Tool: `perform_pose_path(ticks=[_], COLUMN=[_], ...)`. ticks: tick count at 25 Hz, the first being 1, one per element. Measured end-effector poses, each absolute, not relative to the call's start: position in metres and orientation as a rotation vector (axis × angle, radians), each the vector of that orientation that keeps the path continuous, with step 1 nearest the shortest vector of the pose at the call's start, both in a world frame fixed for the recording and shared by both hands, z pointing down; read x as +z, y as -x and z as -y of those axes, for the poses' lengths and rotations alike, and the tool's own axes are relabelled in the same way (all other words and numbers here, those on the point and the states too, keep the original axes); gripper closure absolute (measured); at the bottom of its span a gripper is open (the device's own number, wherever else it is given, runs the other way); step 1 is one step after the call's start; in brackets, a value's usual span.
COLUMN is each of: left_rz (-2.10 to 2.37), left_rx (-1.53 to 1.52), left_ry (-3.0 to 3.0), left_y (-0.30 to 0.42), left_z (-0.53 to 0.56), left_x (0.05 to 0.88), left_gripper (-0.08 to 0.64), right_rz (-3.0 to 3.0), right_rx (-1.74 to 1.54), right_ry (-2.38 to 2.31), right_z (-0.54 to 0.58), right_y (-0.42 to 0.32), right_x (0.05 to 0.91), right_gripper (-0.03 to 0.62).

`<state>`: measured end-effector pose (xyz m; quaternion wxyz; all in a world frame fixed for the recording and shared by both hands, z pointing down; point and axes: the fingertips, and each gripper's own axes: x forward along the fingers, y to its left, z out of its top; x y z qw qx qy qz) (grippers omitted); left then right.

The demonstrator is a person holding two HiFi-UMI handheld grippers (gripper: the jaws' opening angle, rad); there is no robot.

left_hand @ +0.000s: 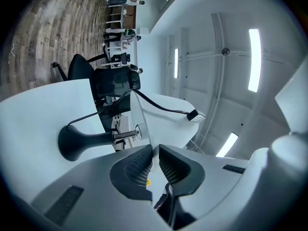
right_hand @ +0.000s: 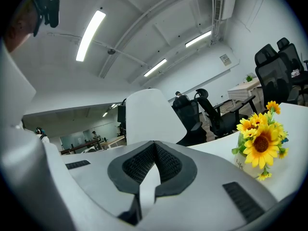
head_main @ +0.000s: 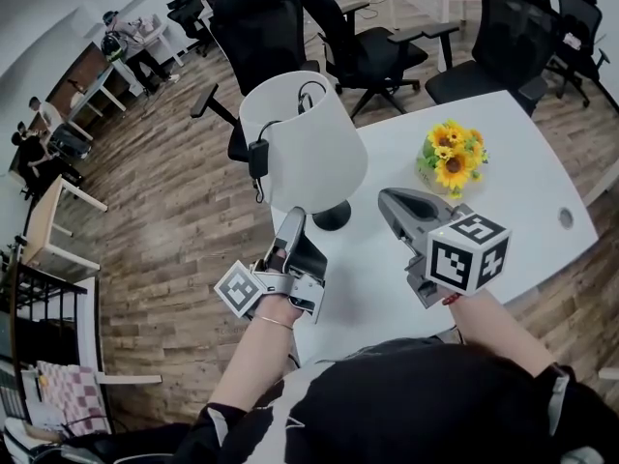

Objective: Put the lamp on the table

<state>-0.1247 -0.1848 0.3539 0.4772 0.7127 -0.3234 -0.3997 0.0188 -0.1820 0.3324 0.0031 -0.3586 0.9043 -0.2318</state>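
The lamp has a white shade [head_main: 305, 143] and a black base [head_main: 332, 217] that seems to rest on the white table [head_main: 522, 201] near its left edge. A black cord with a switch [head_main: 258, 158] hangs down the shade. My left gripper [head_main: 293, 218] reaches up from below and is shut on the shade's lower rim. In the left gripper view the rim [left_hand: 142, 124] runs in between the closed pads [left_hand: 139, 170], with the base [left_hand: 77, 141] beyond. My right gripper [head_main: 385, 197] hovers right of the base, shut and holding nothing. Its view has the shade [right_hand: 149, 114] straight ahead.
A small pot of sunflowers [head_main: 451, 156] stands on the table to the right of the lamp. Black office chairs [head_main: 261, 27] crowd the table's far side. The wooden floor [head_main: 164, 220] lies to the left, and a cable hole [head_main: 566, 217] sits near the table's right edge.
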Motion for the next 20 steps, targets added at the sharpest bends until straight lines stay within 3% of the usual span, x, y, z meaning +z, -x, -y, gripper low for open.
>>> perform_pose_path(ticks=[20], left_rz=[0.784], left_rx=[-0.957], left_ry=[-1.771], left_y=[0.117], left_z=[0.1778], left_x=[0.3584], left_gripper=[0.515], right_rz=[-2.839], right_rx=[-0.763], right_ry=[1.122], right_z=[0.1805], right_y=[-0.0133], right_x=[0.3325], right_gripper=[0.577])
